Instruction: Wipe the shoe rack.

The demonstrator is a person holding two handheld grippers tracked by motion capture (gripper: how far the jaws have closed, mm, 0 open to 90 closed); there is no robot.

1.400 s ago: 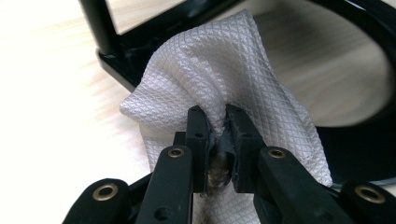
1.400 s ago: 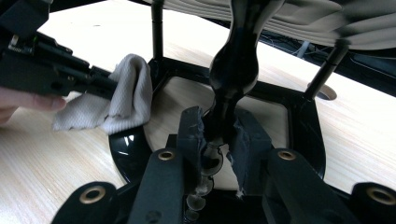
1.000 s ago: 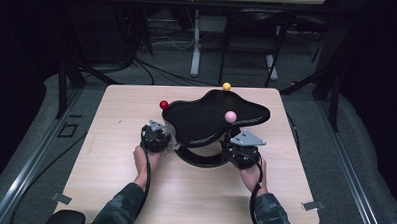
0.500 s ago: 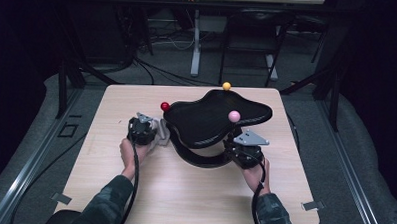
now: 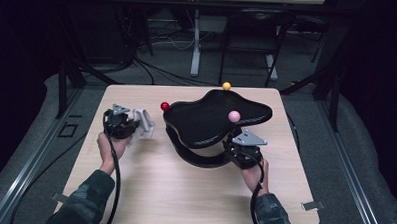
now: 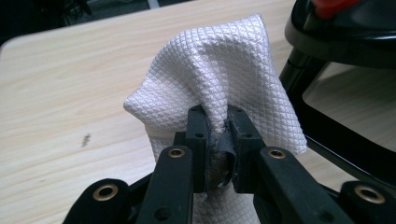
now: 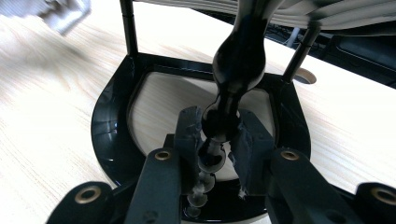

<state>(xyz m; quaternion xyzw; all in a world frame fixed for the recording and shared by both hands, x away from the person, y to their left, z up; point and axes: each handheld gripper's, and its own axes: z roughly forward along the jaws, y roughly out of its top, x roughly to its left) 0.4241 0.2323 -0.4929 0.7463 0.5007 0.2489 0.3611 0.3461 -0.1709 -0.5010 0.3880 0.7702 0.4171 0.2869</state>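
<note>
A white quilted cloth (image 6: 219,70) — soft, light, easily bunched, best pinched at a fold — stands at the table's (image 5: 148,190) nine o'clock, clamped in the left gripper (image 6: 217,140). At four o'clock the right gripper (image 7: 217,140) grips a post of the glossy black stand (image 5: 213,120) — rigid, likely slippery — topped by coloured balls (image 5: 234,115).

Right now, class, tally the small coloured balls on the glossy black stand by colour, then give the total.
Red ball: 1
Orange-yellow ball: 1
Pink ball: 1
Total on the glossy black stand: 3
</note>
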